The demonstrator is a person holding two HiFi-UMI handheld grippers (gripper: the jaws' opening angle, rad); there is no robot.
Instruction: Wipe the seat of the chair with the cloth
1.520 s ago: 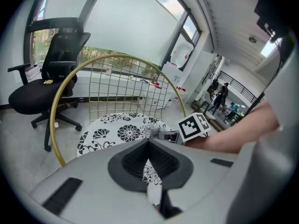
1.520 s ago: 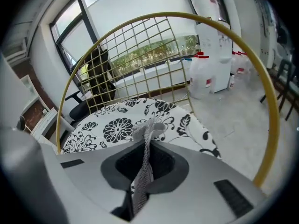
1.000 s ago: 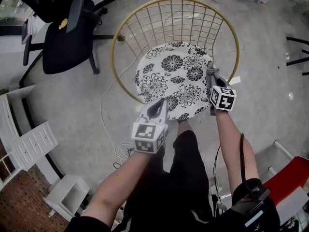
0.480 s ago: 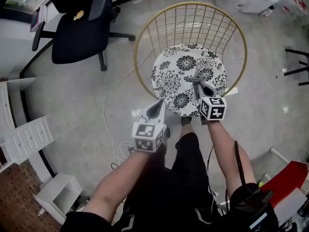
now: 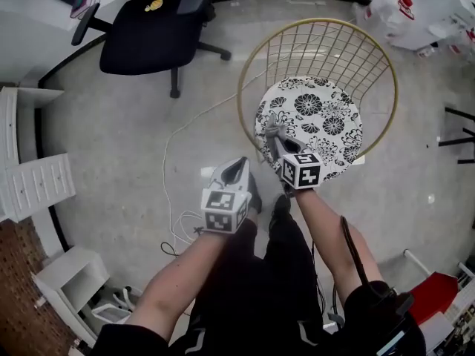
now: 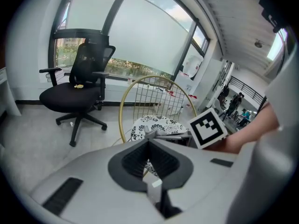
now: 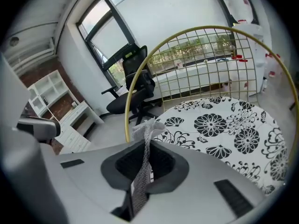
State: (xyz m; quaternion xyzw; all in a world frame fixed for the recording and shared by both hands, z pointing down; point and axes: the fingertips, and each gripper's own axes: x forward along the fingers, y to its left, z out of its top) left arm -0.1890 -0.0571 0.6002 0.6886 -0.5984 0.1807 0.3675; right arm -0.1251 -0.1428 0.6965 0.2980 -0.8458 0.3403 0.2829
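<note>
The chair has a gold wire frame (image 5: 386, 73) and a round white seat (image 5: 319, 121) with black flowers. My right gripper (image 5: 279, 141) is shut on a grey mesh cloth (image 5: 272, 127) at the seat's front left edge. In the right gripper view the cloth (image 7: 142, 176) runs up between the shut jaws, and the seat (image 7: 229, 125) spreads ahead to the right. My left gripper (image 5: 240, 164) hangs over the floor left of the seat, shut and holding nothing. In the left gripper view (image 6: 149, 137) its jaws point at the chair (image 6: 154, 125).
A black office chair (image 5: 152, 39) stands at the back left. White shelf units (image 5: 37, 188) line the left side. A white cable (image 5: 174, 147) loops over the floor near the wire chair. White bags (image 5: 415, 13) sit at the back right.
My right gripper has dragged the cloth leftward across the seat, from its right edge to its front left edge. The left gripper has kept its place at my front left.
</note>
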